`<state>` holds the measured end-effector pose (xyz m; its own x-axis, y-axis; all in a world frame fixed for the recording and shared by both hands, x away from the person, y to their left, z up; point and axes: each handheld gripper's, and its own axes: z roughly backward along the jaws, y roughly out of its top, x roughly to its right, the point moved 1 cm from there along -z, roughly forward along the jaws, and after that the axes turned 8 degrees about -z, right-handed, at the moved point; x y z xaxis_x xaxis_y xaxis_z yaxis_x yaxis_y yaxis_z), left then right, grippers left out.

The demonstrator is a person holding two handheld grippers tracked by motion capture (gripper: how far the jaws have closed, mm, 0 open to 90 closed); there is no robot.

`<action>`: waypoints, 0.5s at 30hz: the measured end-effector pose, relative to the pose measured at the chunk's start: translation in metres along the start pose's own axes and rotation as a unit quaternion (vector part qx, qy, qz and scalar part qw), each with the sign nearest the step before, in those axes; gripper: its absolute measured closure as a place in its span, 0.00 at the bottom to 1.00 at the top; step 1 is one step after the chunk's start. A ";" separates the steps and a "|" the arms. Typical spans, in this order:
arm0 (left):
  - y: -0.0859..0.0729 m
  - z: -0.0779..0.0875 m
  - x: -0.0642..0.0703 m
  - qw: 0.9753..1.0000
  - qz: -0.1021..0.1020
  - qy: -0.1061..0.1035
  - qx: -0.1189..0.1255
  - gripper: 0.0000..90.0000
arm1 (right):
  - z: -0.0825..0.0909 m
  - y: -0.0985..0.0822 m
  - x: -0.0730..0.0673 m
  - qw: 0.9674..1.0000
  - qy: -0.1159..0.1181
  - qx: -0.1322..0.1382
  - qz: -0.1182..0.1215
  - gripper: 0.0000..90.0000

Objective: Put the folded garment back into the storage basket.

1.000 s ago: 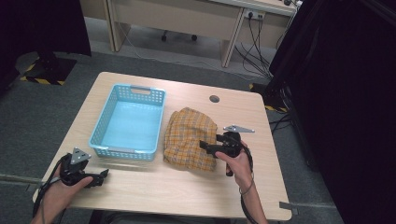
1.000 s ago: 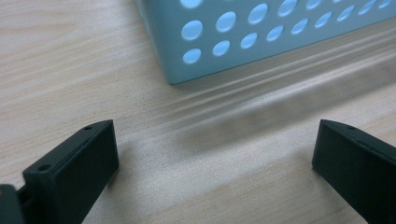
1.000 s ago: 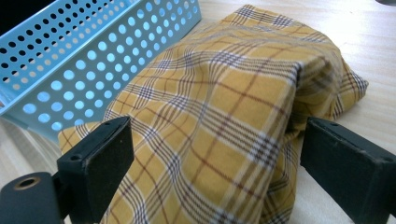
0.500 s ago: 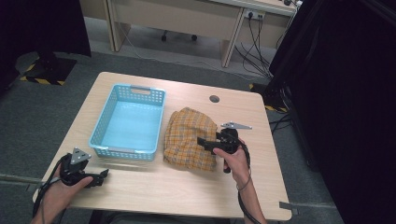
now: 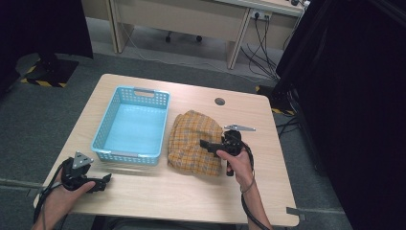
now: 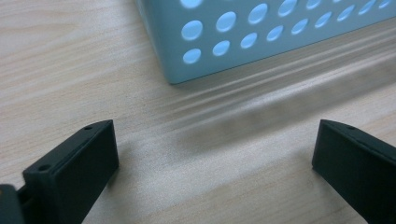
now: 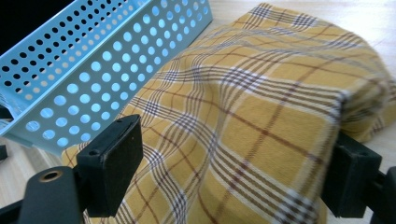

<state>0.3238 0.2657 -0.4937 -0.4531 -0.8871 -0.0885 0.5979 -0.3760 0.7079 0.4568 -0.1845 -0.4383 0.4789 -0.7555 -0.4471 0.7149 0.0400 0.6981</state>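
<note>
- The left gripper point(image 5: 103, 182) rests on the wooden table point(image 5: 158, 201) at its near left corner, jaws spread wide and empty, just near of the blue basket point(image 5: 131, 125).
- The right gripper point(image 5: 205, 143) hovers over the yellow plaid cloth point(image 5: 191, 139), jaws parted on either side of a fold.
- The cloth lies just right of the basket.

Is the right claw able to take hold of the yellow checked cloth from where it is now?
Probably yes. The right claw is open over the cloth, with nothing between them; the basket lies beside it.
</note>
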 end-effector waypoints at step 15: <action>0.000 0.000 0.000 1.000 0.000 0.000 0.000 0.00 | -0.015 -0.004 -0.001 1.000 0.011 -0.020 0.004 0.25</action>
<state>0.3238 0.2657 -0.4937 -0.4531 -0.8871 -0.0884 0.5979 -0.3760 0.7079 0.4611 -0.1738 -0.4487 0.4952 -0.7408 -0.4538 0.7305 0.0724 0.6790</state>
